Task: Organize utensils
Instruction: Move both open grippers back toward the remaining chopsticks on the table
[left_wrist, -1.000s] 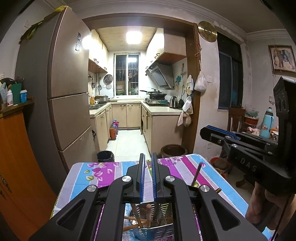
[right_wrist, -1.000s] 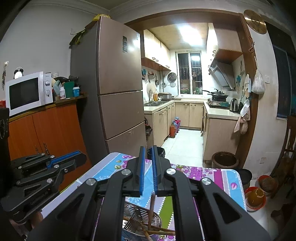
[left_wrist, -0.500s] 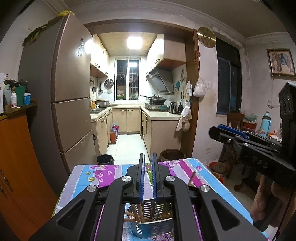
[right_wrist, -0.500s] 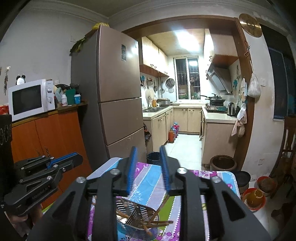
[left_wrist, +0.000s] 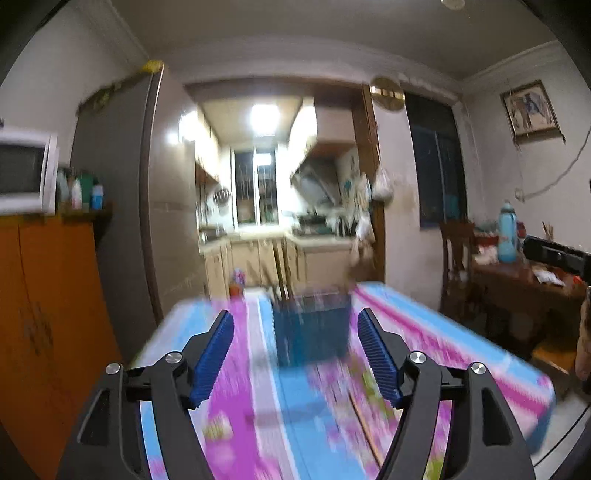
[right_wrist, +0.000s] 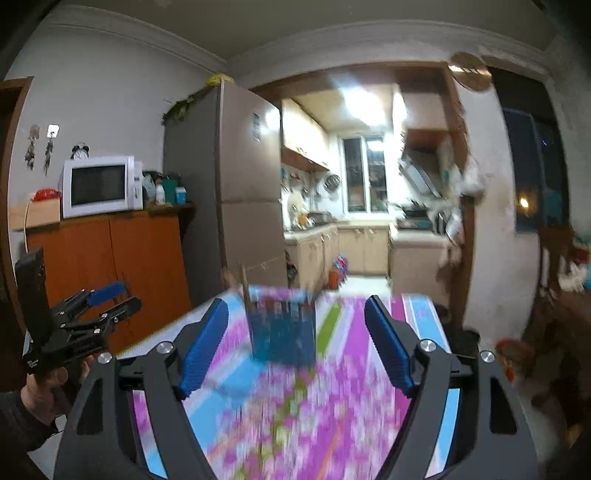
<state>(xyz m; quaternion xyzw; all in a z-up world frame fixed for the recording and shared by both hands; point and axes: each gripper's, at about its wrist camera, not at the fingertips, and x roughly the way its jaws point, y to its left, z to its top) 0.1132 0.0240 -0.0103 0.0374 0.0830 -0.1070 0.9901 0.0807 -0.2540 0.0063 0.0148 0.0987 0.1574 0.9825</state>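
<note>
A utensil holder stands on the table with wooden sticks poking out of its top; motion blur makes it look blue. It also shows in the right wrist view. My left gripper is open and empty, well back from the holder. My right gripper is open and empty, also short of it. The left gripper shows at the left of the right wrist view. A thin stick, blurred, seems to lie on the cloth near my right finger.
The table has a pink, blue and green striped floral cloth. An orange cabinet with a microwave and a fridge stand left. A chair and cluttered side table stand right. The kitchen lies behind.
Both grippers have opened wide and pulled back from above the holder. The holder now sits farther ahead on the table. Both views are motion-blurred.
</note>
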